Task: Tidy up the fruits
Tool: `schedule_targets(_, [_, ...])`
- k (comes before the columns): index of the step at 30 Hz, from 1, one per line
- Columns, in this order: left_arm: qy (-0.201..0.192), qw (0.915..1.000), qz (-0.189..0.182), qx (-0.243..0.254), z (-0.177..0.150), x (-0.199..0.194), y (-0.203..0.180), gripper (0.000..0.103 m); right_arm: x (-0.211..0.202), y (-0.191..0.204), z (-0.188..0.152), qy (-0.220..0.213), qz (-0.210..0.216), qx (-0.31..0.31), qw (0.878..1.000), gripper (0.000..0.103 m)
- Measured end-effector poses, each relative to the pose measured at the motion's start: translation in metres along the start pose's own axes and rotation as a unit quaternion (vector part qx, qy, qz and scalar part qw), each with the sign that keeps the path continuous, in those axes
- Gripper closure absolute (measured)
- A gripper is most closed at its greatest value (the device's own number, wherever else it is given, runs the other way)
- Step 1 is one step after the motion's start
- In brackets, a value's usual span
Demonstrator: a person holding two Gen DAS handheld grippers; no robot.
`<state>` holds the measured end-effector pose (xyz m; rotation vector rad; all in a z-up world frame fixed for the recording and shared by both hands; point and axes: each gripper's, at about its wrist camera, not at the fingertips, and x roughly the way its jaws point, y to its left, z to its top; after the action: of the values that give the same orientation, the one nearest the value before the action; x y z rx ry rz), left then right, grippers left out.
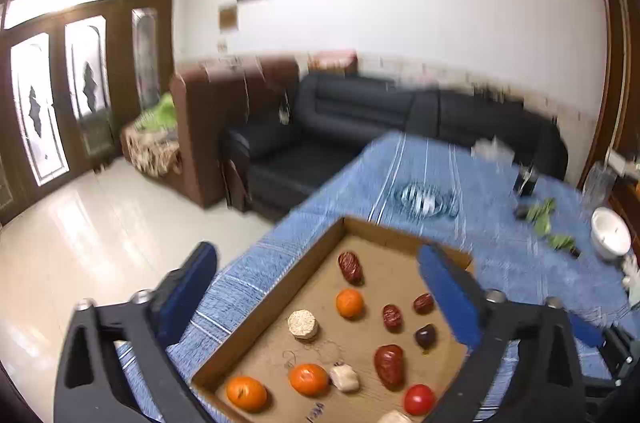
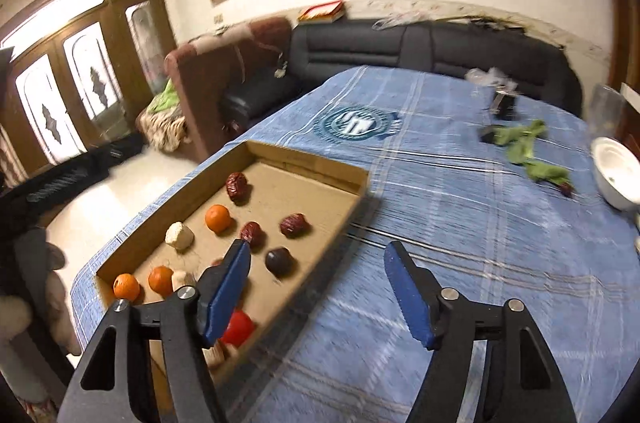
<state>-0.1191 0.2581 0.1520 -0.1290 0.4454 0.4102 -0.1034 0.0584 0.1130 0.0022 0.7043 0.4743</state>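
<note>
A shallow cardboard tray (image 1: 304, 271) (image 2: 320, 163) lies on the blue cloth at the table's left corner. In it are three small oranges (image 1: 349, 302) (image 2: 218, 218), several red dates (image 1: 351, 267) (image 2: 237, 186), a dark plum (image 1: 425, 336) (image 2: 279, 260), a red tomato (image 1: 419, 399) (image 2: 238, 328) and pale round cakes (image 1: 303, 323) (image 2: 179, 234). My left gripper (image 1: 318, 265) is open and empty above the tray. My right gripper (image 2: 318, 257) is open and empty over the tray's right wall, its left finger above the fruit.
A white bowl (image 1: 610, 233) (image 2: 616, 171) stands at the table's right edge. Green leaves (image 2: 524, 143) and a small dark box (image 2: 505, 101) lie on the cloth behind. A black sofa (image 2: 420, 47) and brown armchair (image 2: 224, 71) stand beyond the table.
</note>
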Motion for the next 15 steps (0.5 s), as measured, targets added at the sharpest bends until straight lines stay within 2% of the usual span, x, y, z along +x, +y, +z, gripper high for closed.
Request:
schedule_targets(3, [-0.014, 0.9994, -0.016, -0.026, -0.009, -0.028, -0.002, 0.0, -0.021, -0.01, -0.015, -0.014, -0.011, 0.017, 1.0, 0.023])
schedule_targets(6, [0.007, 0.9991, -0.018, -0.039, -0.02, -0.042, -0.007, 0.0, -0.035, -0.018, -0.028, -0.02, -0.019, 0.028, 0.999, 0.022])
schedule_targets(15, [0.015, 0.9998, 0.009, -0.003, -0.031, -0.069, -0.033, 0.0, -0.059, -0.019, -0.049, -0.026, -0.017, 0.037, 0.999, 0.02])
